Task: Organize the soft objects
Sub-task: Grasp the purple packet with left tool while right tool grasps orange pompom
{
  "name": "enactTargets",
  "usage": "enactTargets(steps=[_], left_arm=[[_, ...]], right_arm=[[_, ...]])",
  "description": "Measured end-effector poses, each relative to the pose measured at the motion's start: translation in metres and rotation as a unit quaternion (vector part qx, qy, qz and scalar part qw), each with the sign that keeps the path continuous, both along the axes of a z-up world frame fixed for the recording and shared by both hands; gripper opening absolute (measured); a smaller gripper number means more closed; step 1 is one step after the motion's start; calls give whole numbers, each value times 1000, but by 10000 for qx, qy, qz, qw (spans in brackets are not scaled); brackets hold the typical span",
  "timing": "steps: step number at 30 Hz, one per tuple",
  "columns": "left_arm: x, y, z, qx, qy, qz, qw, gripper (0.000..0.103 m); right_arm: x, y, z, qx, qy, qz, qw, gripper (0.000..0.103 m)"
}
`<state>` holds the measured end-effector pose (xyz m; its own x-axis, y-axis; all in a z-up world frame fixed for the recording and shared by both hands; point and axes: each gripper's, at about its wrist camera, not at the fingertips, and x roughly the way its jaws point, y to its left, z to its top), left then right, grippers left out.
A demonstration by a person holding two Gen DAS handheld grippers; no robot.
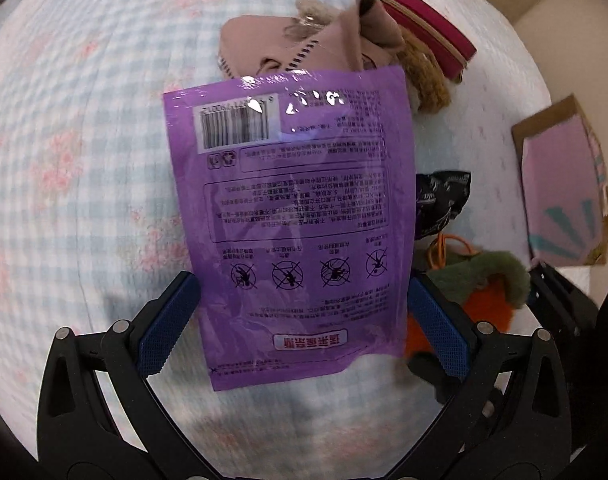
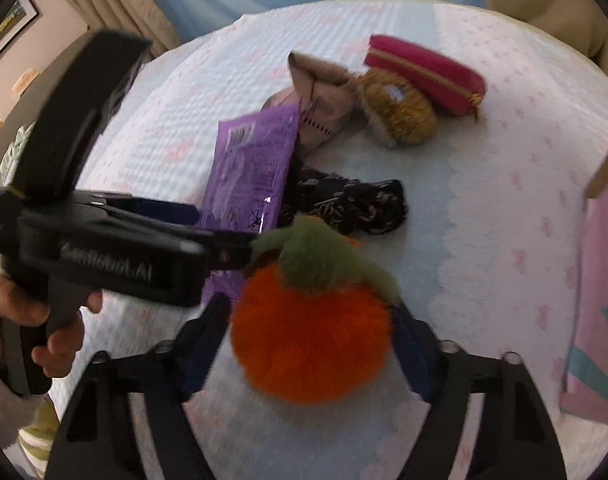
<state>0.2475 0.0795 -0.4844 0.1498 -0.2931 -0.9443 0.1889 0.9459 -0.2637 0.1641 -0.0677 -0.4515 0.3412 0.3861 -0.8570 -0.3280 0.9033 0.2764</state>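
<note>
A purple printed packet (image 1: 292,208) lies flat on the checked bedspread (image 1: 84,160). My left gripper (image 1: 302,312) stands open astride its near end, a blue pad (image 1: 172,328) at each side edge. An orange plush pumpkin (image 2: 308,340) with a green stalk rests on the bed. My right gripper (image 2: 310,320) is shut on it, both fingers against the fur at its sides. The same pumpkin (image 1: 484,280) peeks out beyond the packet's right edge in the left wrist view. A hand (image 2: 44,320) holds the left gripper (image 2: 144,240), which reaches in from the left.
Farther back lie a beige cloth pouch (image 2: 320,92), a brown fuzzy toy (image 2: 400,112) and a magenta zip case (image 2: 424,72). A black patterned cloth (image 2: 352,200) lies beside the packet. A cardboard box with a pink lining (image 1: 560,192) stands at the right edge.
</note>
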Motion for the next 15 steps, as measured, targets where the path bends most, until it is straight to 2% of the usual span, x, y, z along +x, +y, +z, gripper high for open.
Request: enactTargets(steps=[6,8,13,15], left_arm=[[-5,-17,-5,479,-136,-315,9983,81],[-8,-19,-5,520,-214,-302,9980,68],[-9,-8,0,528,-372,-202,9977,41],[-8,-4,2,438,-353,-122,9983,38]], right_arm=[[1,10,-6,-130,13,225,9997,43],[-1,10,-6,-145,-15,231,9996,39],[-4,10,-6,-94,13,116,9999,37],[-5,10,-6,-90,13,82,9999,36]])
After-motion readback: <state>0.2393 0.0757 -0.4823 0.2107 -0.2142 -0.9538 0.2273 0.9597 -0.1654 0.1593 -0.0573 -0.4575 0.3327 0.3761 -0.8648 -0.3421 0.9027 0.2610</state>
